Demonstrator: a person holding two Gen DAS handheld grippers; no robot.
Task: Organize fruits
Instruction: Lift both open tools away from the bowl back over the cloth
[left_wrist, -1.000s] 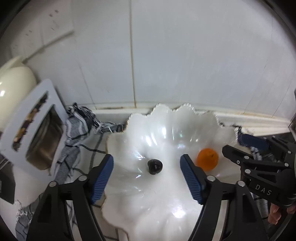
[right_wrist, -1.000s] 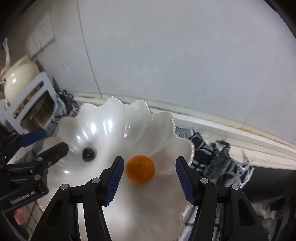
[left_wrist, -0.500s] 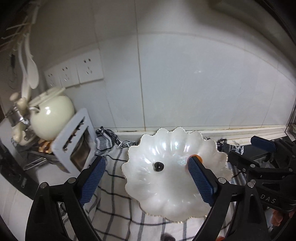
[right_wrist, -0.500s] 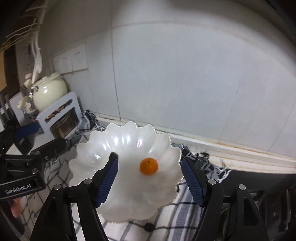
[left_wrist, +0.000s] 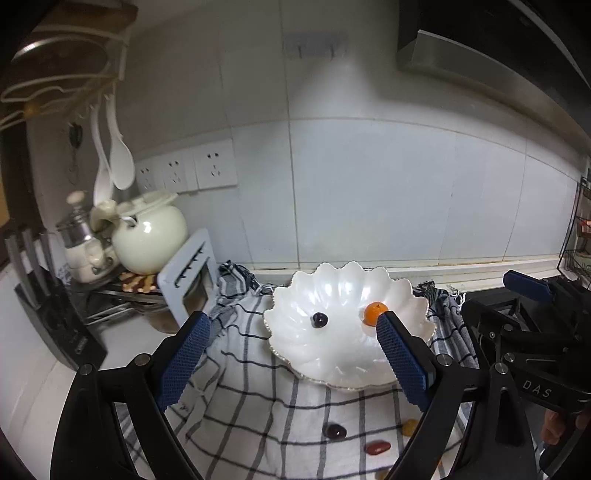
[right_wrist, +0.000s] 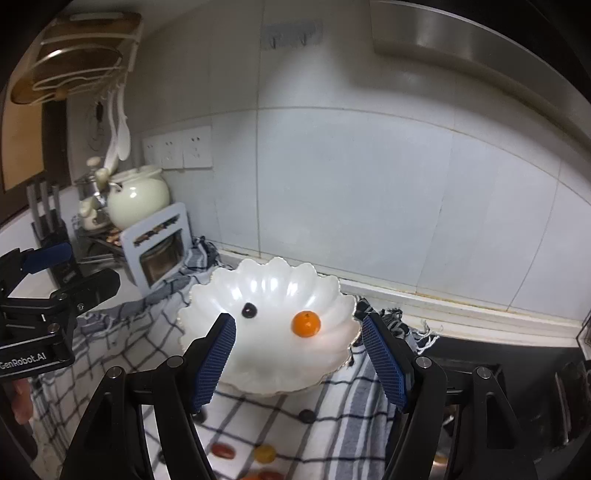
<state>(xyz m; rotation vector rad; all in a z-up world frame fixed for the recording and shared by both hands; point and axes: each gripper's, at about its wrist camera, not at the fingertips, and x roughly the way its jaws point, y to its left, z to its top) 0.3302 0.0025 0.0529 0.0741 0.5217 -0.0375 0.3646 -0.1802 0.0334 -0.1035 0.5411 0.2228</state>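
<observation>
We note both claws held above the checked cloth, short of a white scalloped bowl that sits on it against the tiled wall. Our left gripper has its blue pads spread wide with nothing between them; the bowl lies ahead of and between the fingertips, untouched. Our right gripper is likewise spread, pads apart and empty, the bowl's near rim showing between its fingers. In the bowl lie two fruits, well apart: a small orange ahead and slightly right of the right claw's centre line, and a dark cherry-like fruit ahead of that claw's left finger. From the left claw the orange sits just beyond the right fingertip and the dark fruit a little right of centre. Loose fruits remain on the cloth on the near side of the bowl: a dark red one, a red oblong one and a yellowish one low between the left claw's fingers; from the right claw we see a dark one, a red one and a yellow one. Left of both claws stand a cream teapot, a pale blue rack and a knife block.
</observation>
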